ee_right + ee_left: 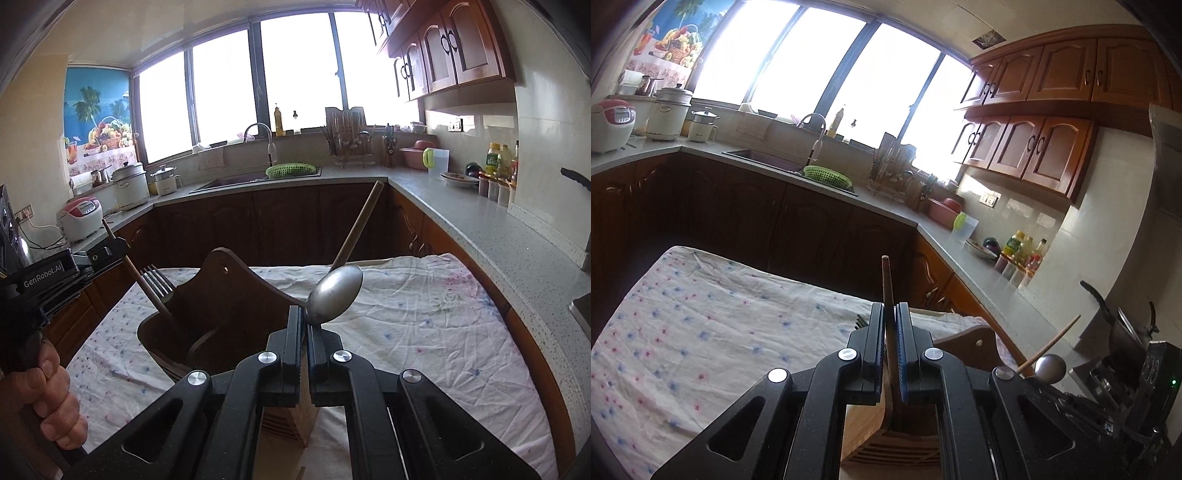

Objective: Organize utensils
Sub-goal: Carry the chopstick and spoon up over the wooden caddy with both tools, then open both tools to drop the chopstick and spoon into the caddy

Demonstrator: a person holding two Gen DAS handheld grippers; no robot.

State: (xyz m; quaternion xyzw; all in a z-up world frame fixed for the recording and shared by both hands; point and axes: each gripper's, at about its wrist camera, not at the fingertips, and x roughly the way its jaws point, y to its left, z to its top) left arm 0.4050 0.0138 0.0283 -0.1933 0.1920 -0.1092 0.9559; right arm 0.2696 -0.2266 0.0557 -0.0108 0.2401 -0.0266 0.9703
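Observation:
A wooden utensil holder (225, 317) stands on a floral cloth (424, 332); it also shows below my left gripper (886, 435). My left gripper (890, 317) is shut on a brown wooden stick (887, 284) that reaches down into the holder; the same stick (147, 284) shows in the right wrist view beside the left gripper (92, 258). A fork (159, 280) stands in the holder. My right gripper (303, 317) is shut on a metal spoon (336, 291), bowl up, above the holder. The spoon bowl (1050, 367) also shows at right. A second wooden stick (358, 229) leans behind it.
The cloth covers a table (701, 332) in a U-shaped kitchen. Counters (480, 218) carry bottles, a pink pot, a dish rack, a green basket (290, 170) by the sink, and rice cookers (81, 218) at left. A kettle and stove sit at right (1126, 332).

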